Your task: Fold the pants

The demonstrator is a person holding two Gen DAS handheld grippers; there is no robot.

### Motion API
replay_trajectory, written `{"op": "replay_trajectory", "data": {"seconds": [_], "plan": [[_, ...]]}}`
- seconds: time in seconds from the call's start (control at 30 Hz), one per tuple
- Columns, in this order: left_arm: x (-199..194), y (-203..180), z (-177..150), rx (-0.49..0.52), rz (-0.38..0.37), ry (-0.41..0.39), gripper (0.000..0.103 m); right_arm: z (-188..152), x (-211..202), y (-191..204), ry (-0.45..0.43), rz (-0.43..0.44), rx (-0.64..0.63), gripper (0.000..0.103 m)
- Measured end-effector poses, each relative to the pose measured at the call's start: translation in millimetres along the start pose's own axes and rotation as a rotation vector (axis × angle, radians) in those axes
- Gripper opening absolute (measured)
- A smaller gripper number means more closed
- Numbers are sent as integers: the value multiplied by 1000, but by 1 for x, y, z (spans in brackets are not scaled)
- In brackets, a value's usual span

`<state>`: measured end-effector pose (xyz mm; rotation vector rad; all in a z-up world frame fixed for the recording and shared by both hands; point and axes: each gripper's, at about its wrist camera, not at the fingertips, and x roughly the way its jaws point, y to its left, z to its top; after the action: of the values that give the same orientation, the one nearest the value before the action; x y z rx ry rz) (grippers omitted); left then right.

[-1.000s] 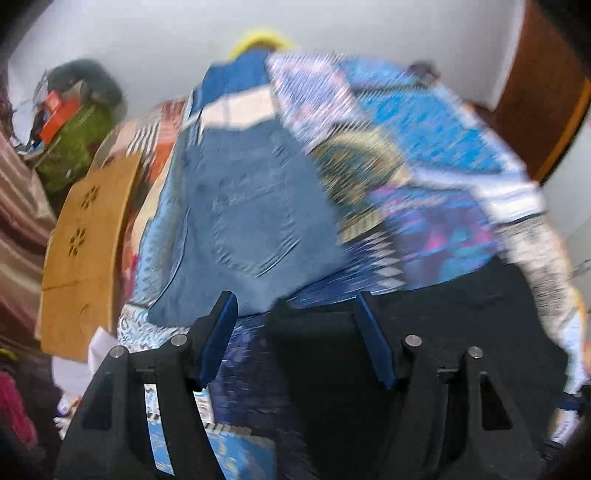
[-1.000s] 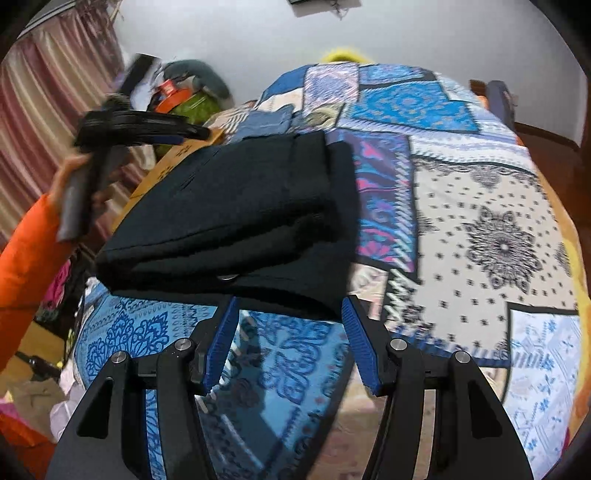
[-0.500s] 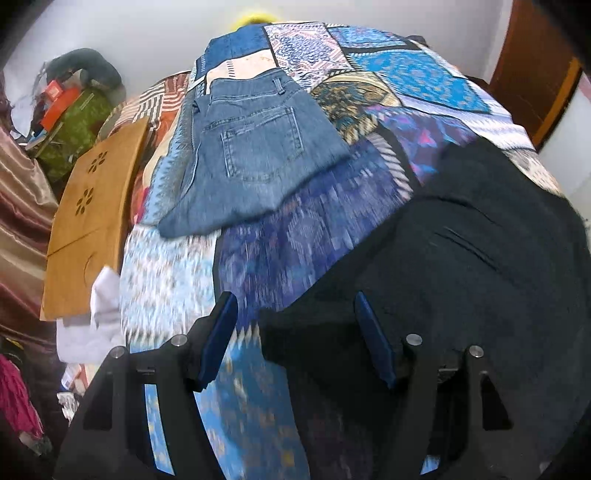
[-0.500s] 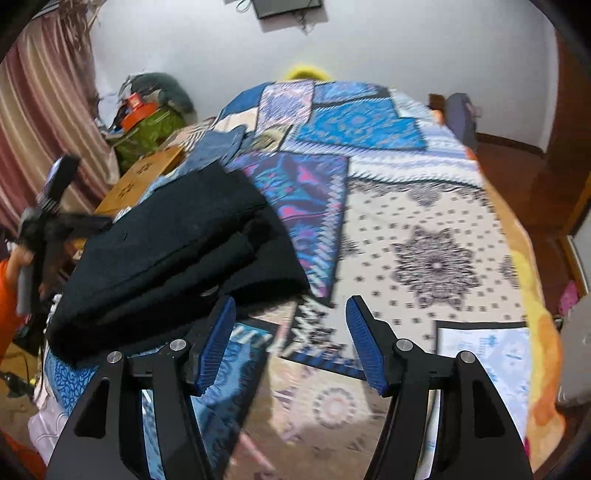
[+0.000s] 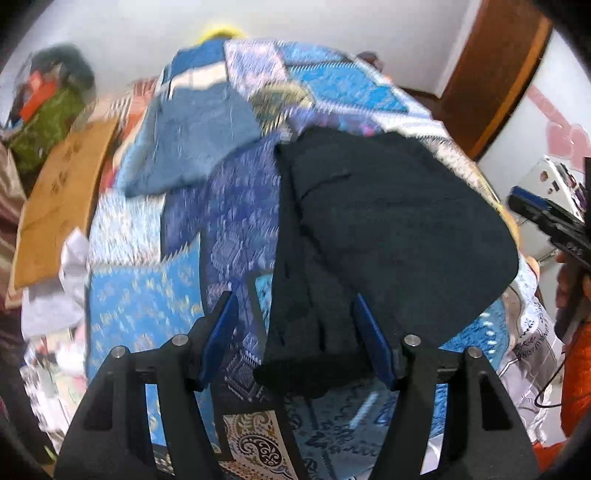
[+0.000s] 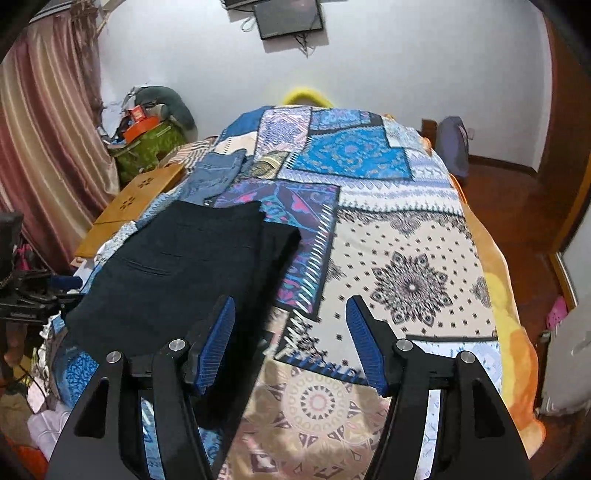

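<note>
Folded black pants (image 5: 388,221) lie on the patchwork bedspread (image 5: 147,302); they also show in the right wrist view (image 6: 177,273) at the bed's left side. My left gripper (image 5: 295,332) is open and empty, its fingers straddling the near end of the pants from above. My right gripper (image 6: 291,339) is open and empty over the bedspread (image 6: 406,266), just right of the pants. The other gripper shows at each view's edge, in the left wrist view (image 5: 550,221) and in the right wrist view (image 6: 33,291).
Folded blue jeans (image 5: 199,144) lie farther up the bed, also in the right wrist view (image 6: 218,173). A wooden board (image 6: 133,199) leans at the bed's left edge. Curtains (image 6: 40,147), a clutter pile (image 6: 151,136) and a wall screen (image 6: 288,16) stand behind.
Both grippers have drawn back from the black pants. The right one swung right and up over the bedspread. The left view is blurred from motion and now sees the pants' near end.
</note>
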<state>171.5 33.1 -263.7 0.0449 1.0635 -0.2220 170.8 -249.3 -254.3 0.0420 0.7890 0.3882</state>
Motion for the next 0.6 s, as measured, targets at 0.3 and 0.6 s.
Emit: {"op": "replay_trajectory", "data": {"seconds": [0.3, 0.6], "plan": [[-4, 7, 71, 48, 14, -135, 65, 28, 34, 14, -13, 27, -83, 59], [81, 4, 107, 64, -88, 16, 60, 53, 100, 11, 84, 119, -97, 47]]}}
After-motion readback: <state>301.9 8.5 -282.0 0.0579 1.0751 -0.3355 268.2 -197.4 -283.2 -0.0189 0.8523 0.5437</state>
